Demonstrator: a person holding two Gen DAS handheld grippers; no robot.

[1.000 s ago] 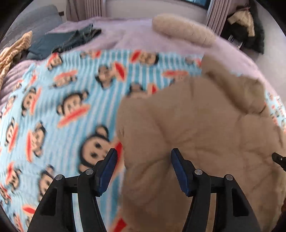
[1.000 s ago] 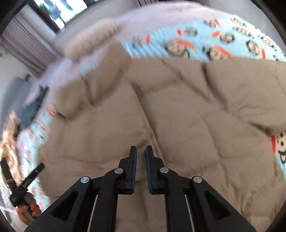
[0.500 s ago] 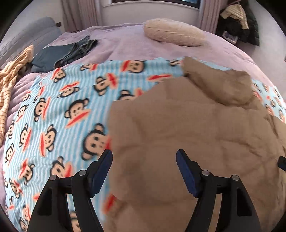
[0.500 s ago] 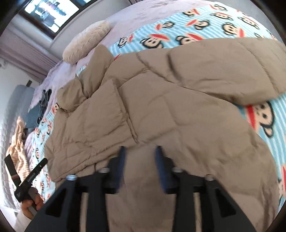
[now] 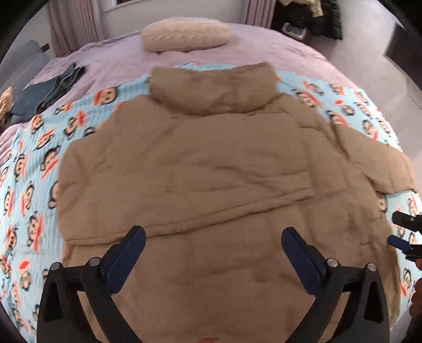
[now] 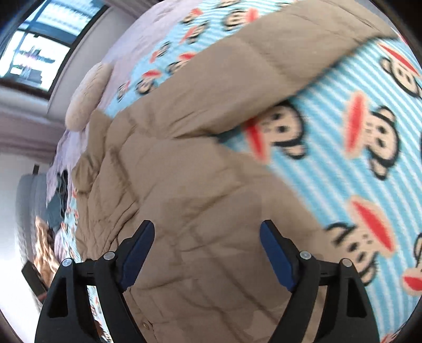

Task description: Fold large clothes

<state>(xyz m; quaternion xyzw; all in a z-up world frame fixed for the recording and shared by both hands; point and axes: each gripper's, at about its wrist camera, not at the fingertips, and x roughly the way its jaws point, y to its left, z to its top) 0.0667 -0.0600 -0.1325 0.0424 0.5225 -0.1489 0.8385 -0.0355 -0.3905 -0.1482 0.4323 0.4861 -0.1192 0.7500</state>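
Tan puffy jacket lies spread back-up on the monkey-print blanket covering the bed, hood toward the pillow. One sleeve stretches out to the side. Left tongs hover over the lower hem, jaws opening wide, nothing pinched. Right tongs likewise over the jacket (blurred), jaws opening, fabric below but not clamped. Dark clothes sit at the bed's far left.

A home bedroom: bed, pillow, curtains, cartoon blanket.
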